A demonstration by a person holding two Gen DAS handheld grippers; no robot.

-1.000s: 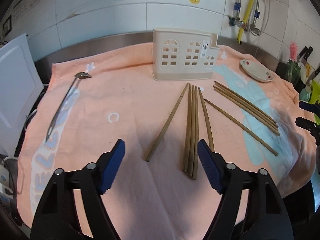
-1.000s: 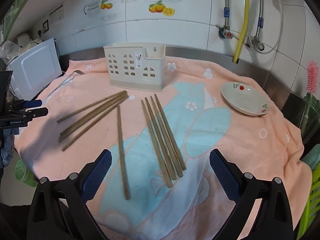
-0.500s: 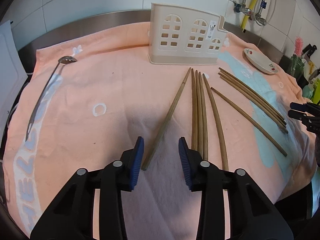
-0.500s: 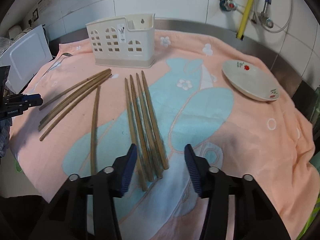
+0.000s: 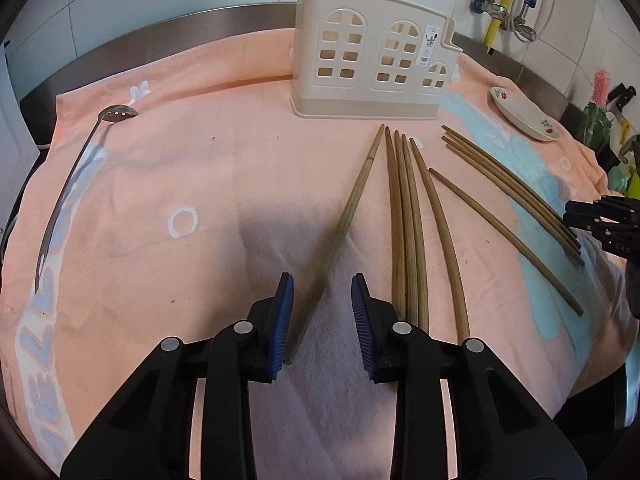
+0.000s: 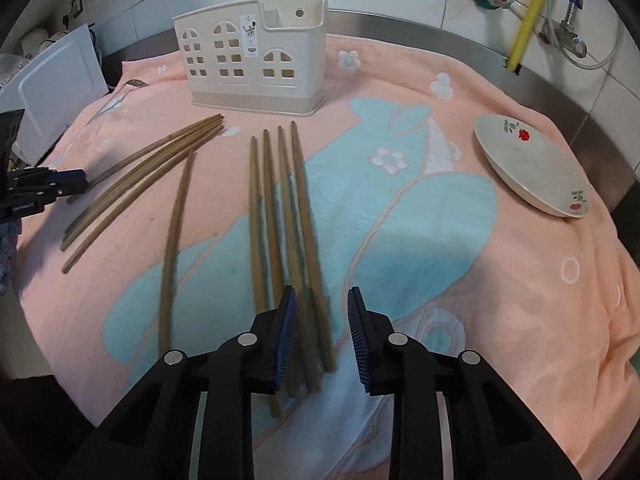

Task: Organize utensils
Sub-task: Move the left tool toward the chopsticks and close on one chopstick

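Observation:
Several wooden chopsticks lie on an orange towel in front of a cream utensil holder. My left gripper is open, low over the towel, its blue pads either side of the near end of a single chopstick. My right gripper is open, its pads around the near ends of a bundle of chopsticks. The holder also shows in the right wrist view. A long metal spoon lies at the towel's left.
A white flowered dish sits on the towel at the right. More chopsticks lie left of the bundle. A white appliance stands at the left edge. Tiled wall and pipes are behind.
Both grippers have narrowed from wide open and dropped forward and down to the chopstick ends. The chopsticks have not moved.

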